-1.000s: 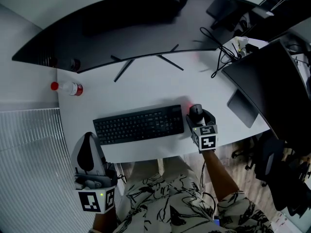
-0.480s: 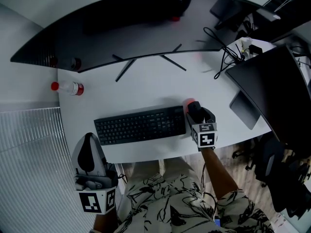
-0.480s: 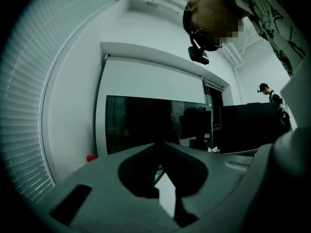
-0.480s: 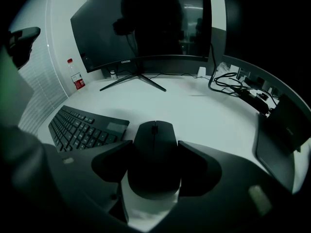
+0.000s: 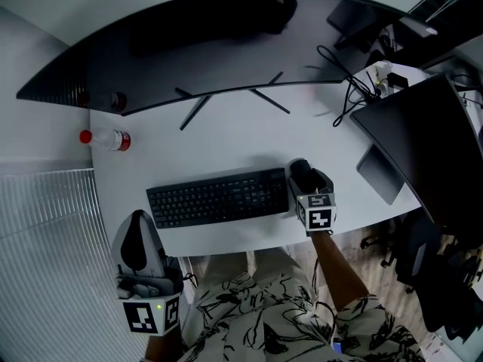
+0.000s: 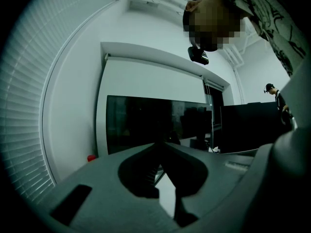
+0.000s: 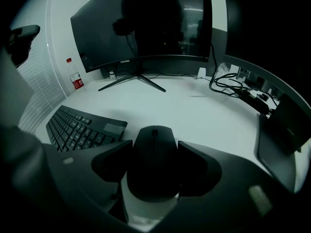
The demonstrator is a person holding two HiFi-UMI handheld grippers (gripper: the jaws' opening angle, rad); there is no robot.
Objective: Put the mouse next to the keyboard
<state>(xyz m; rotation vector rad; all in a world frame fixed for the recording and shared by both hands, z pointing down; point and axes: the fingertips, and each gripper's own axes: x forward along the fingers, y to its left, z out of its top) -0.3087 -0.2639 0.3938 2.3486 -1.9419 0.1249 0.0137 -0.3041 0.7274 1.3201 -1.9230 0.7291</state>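
One mouse point(image 7: 154, 165) is pinched by right hand-held gripper point(image 7: 155, 147), just right of one keyboard point(image 5: 219, 196), near worktop point(image 5: 226, 138) front edge; left hand-held gripper point(image 6: 163, 143) is pressed together.

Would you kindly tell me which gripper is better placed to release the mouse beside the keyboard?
The right gripper: its jaws clasp the mouse, right by the keyboard's right end. The left gripper is shut on nothing, off the desk's near edge.
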